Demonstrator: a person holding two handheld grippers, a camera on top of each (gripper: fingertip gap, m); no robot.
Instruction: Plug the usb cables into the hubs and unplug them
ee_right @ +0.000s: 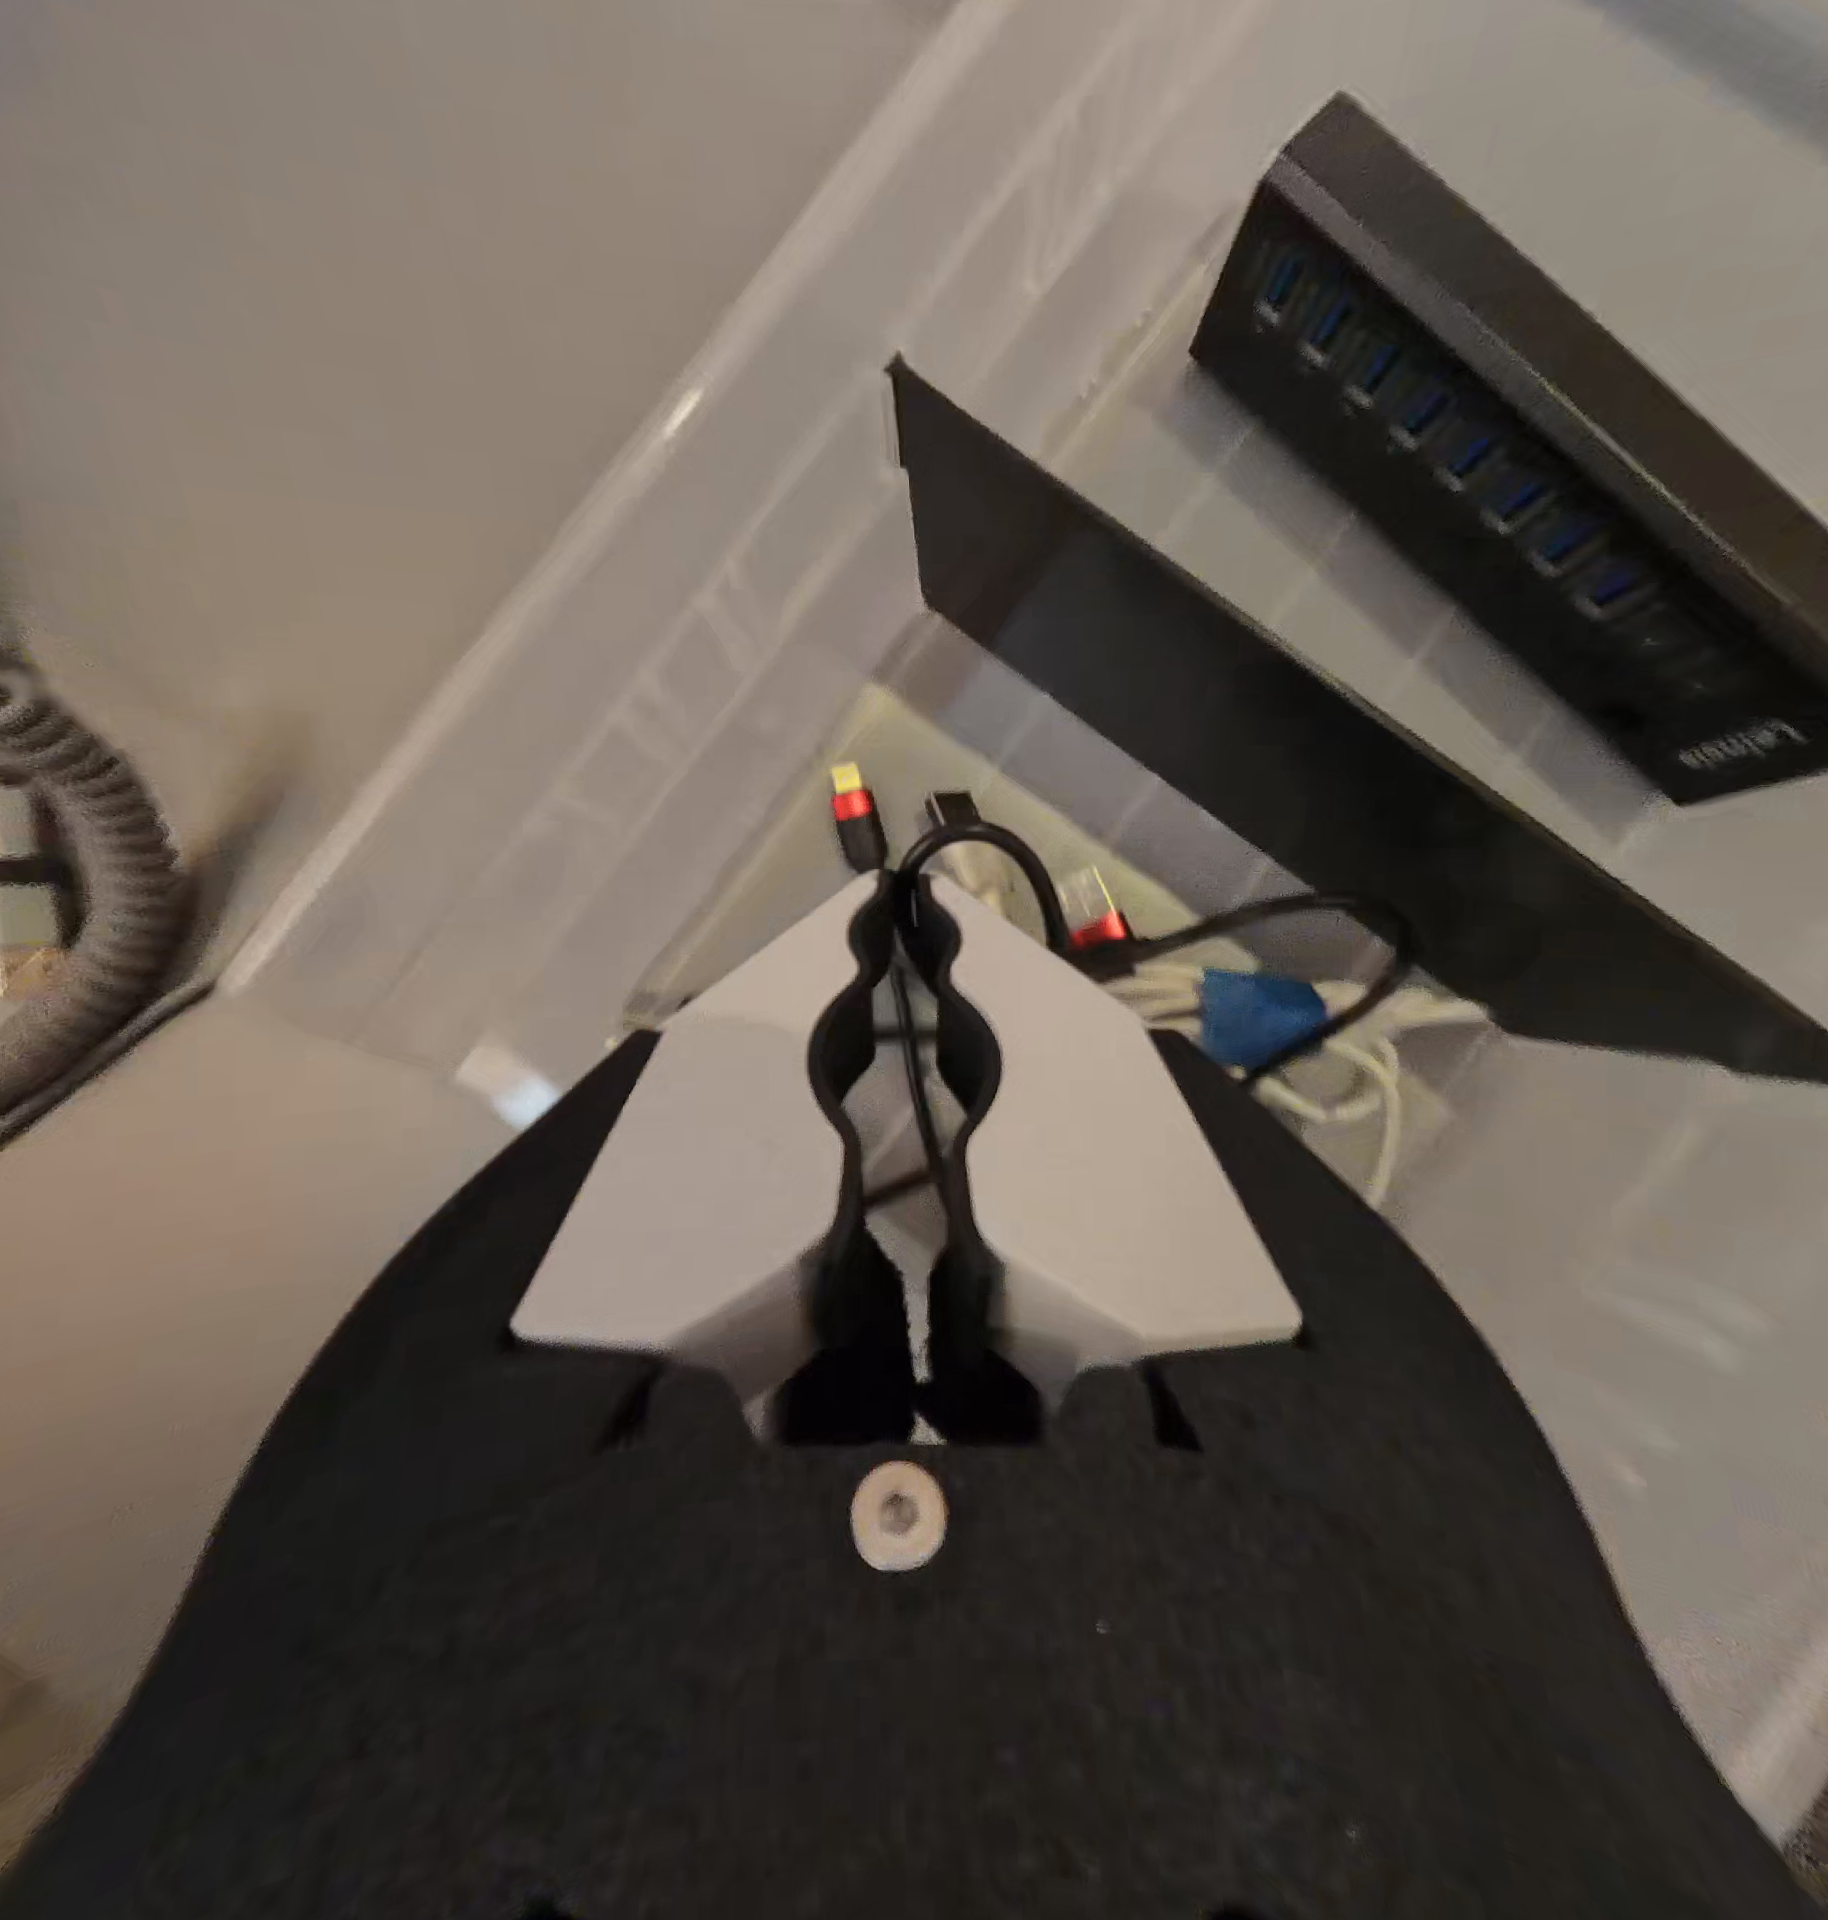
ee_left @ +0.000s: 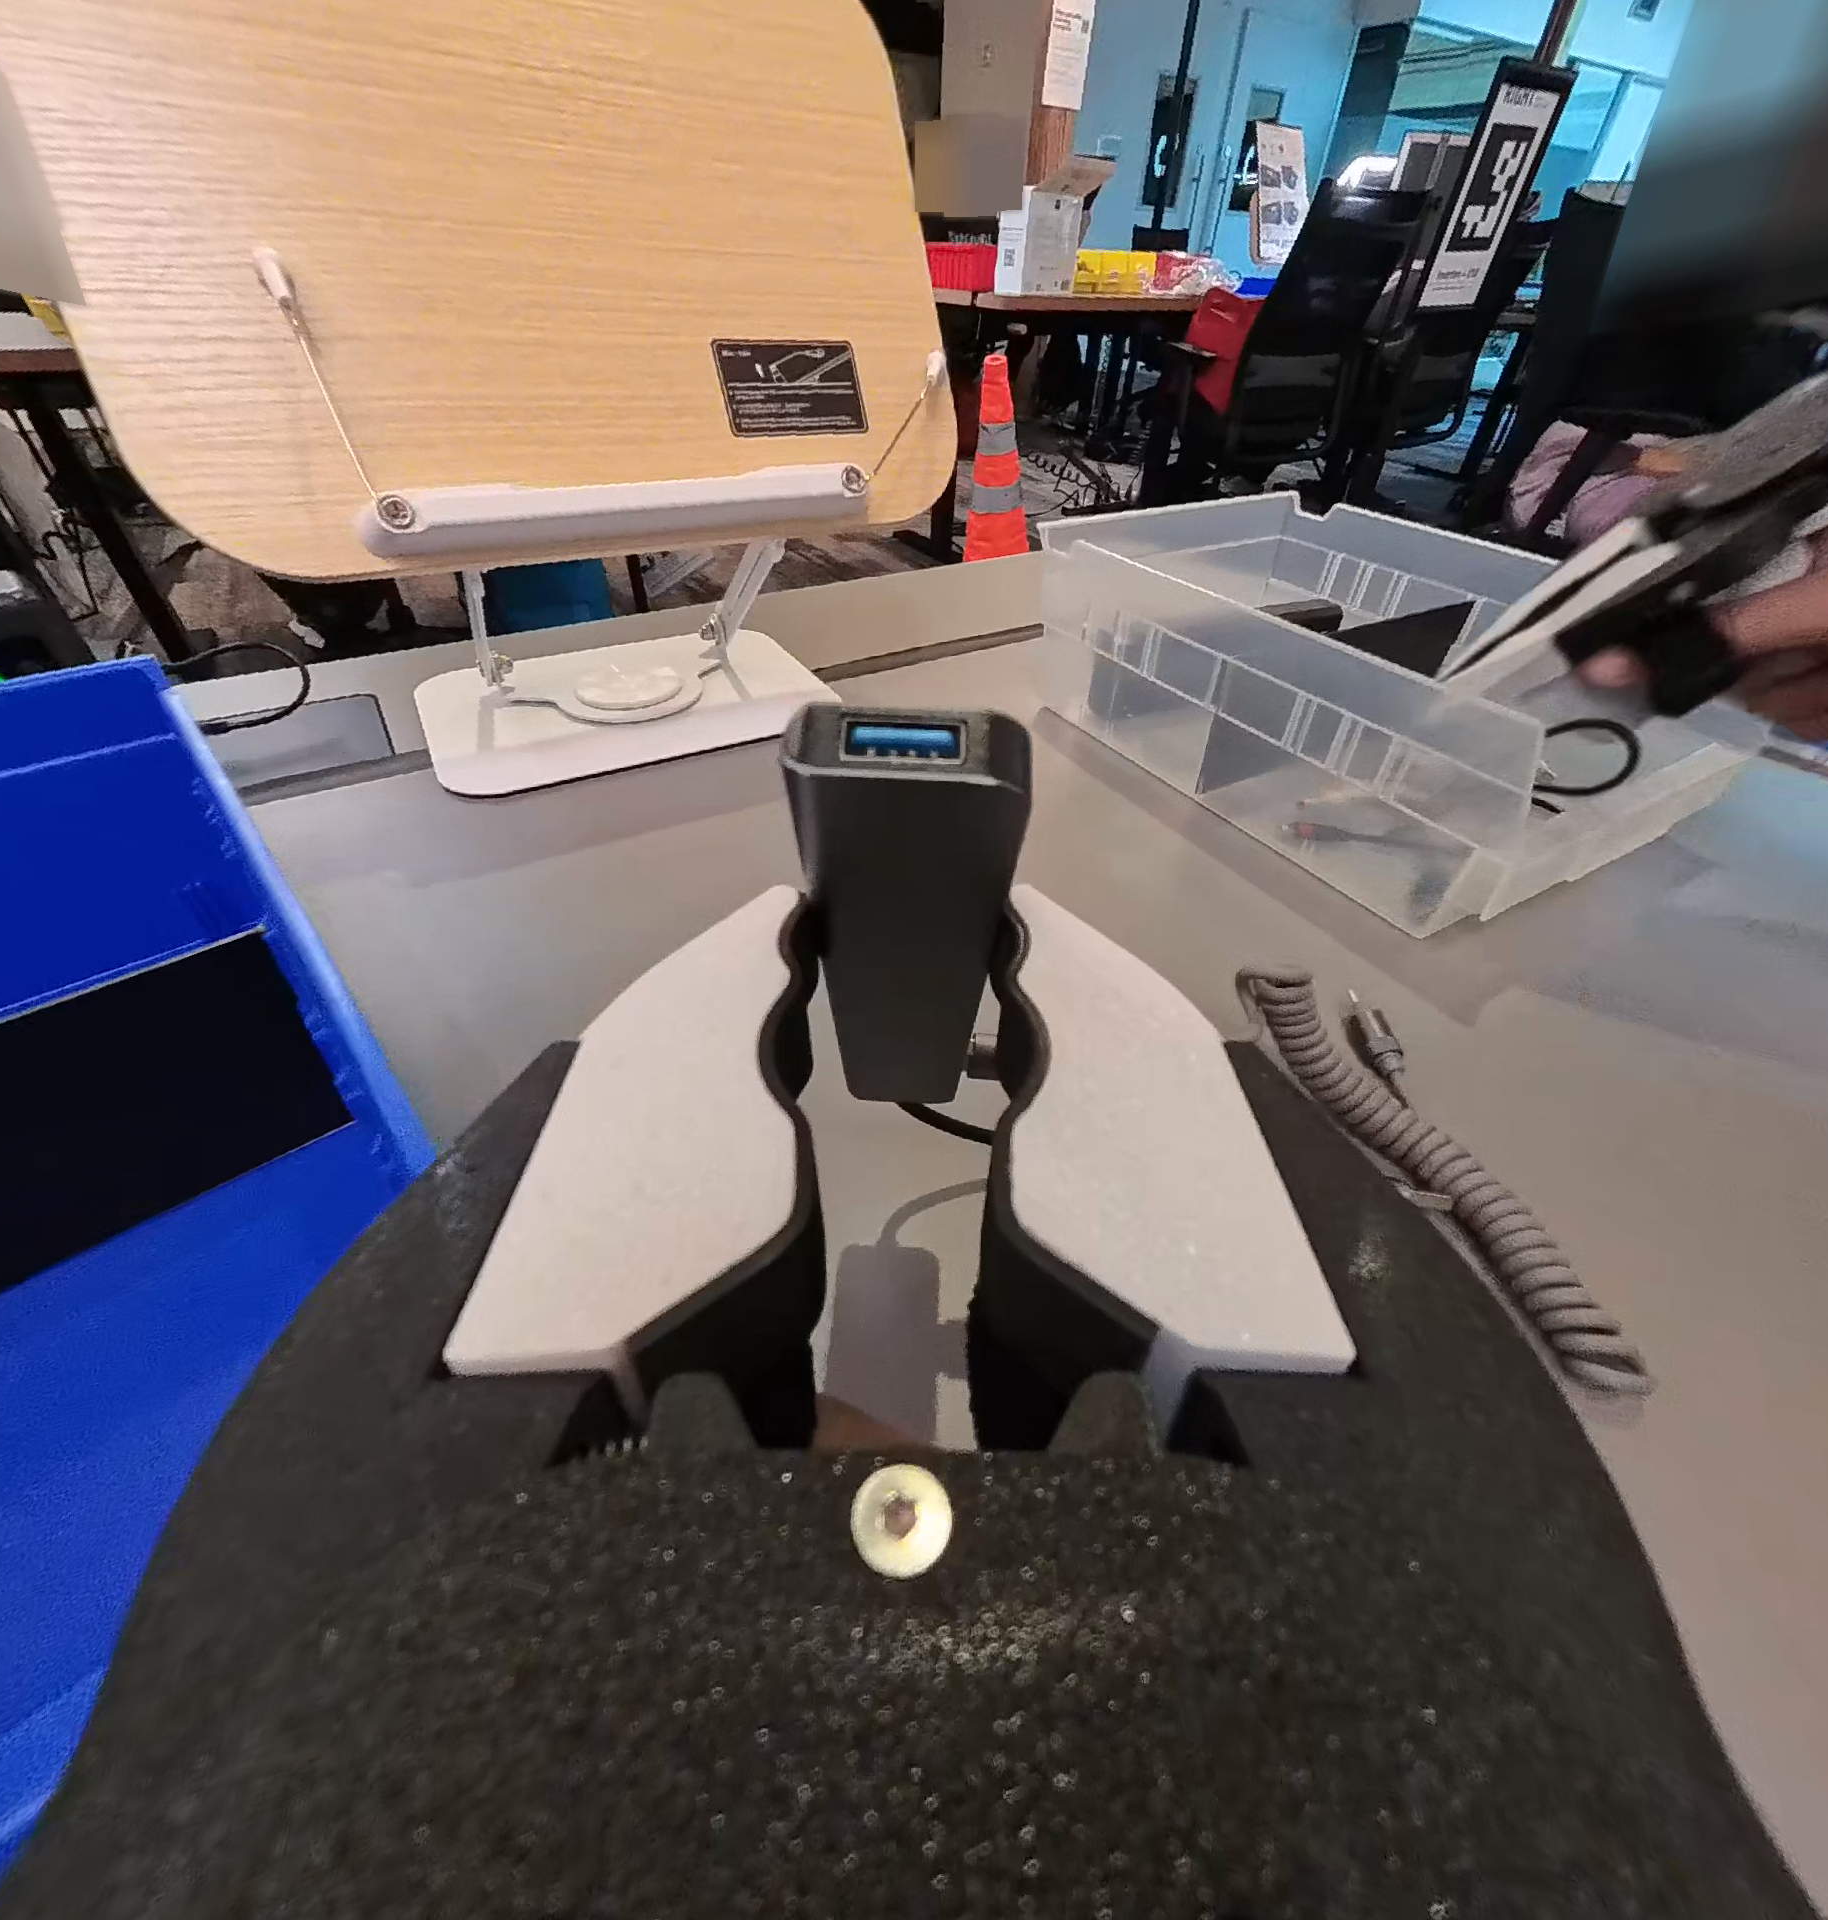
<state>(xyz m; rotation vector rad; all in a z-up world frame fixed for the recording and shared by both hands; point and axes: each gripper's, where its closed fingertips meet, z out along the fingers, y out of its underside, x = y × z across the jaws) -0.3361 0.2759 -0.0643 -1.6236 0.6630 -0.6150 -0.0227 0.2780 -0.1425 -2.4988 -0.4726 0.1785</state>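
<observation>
Matte boxy hub [ee_left: 905, 914], wavy tool [ee_left: 902, 940]

Two hubs [ee_left: 905, 883] [ee_right: 1554, 447], two bins [ee_left: 1409, 831] [ee_left: 110, 1039].

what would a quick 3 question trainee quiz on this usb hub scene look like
1. True or false: the left gripper holds a small black hub with its blue port facing away from the camera.
2. What do the right gripper's jaws pinch? A) thin black cable B) coiled grey cable C) red-tipped plug
3. Where does the long multi-port hub lie?

Key: 1 true; 2 A; 3 in the clear bin, beyond its black divider.
</observation>
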